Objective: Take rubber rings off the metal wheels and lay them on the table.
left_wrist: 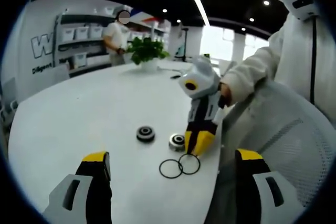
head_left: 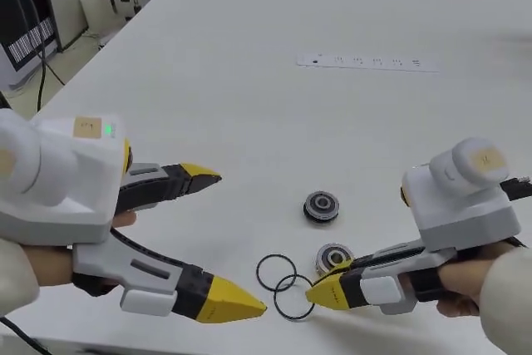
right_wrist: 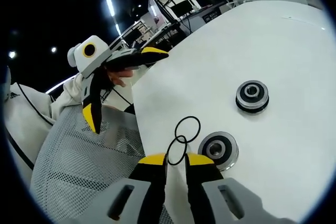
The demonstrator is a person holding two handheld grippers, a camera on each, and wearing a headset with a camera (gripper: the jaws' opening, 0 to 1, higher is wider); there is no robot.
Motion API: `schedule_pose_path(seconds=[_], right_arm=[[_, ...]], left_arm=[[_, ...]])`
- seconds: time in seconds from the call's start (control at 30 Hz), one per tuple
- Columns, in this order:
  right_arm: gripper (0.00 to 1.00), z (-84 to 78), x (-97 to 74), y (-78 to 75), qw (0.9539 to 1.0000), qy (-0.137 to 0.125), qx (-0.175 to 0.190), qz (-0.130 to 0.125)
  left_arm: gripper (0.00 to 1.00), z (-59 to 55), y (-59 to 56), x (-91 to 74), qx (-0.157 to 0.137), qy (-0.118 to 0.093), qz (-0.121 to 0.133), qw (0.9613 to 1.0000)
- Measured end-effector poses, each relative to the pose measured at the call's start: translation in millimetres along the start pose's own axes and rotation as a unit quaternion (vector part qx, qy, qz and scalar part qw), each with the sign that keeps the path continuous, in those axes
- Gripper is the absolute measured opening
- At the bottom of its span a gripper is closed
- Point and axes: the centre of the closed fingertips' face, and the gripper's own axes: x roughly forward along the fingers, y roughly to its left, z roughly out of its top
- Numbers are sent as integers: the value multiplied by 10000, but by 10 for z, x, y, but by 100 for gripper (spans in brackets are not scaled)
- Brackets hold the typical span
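Nearest, left gripper [head_left: 239,243] fingers wide open; right gripper [head_left: 312,293] fingers pinch rubber ring [head_left: 275,298] beside metal wheel [head_left: 334,257] near table's [head_left: 249,106] front edge.

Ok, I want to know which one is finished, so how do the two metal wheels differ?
The far wheel has a dark band round its rim; the near wheel looks bare grey metal. The far wheel sits apart; the near wheel lies right by the right gripper, whose jaws seem to pinch a rubber ring. Both lie flat on the table.
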Motion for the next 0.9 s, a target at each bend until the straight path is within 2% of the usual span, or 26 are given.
schedule_pose_path(seconds=[0.27, 0.5, 0.6, 0.9], right_arm=[[15, 28, 0, 18, 9998, -36, -183, 27], [15, 21, -17, -4, 9997, 16, -242, -17], [14, 51, -32, -16, 9991, -11, -413, -80], [16, 77, -43, 1, 9988, -49, -476, -67]], left_arm=[[100, -5, -12, 6, -6, 14, -23, 10000], [100, -6, -19, 6, -10, 21, -29, 10000], [100, -6, -21, 7, -6, 21, -35, 10000], [100, -2, -21, 6, -15, 7, -29, 10000]])
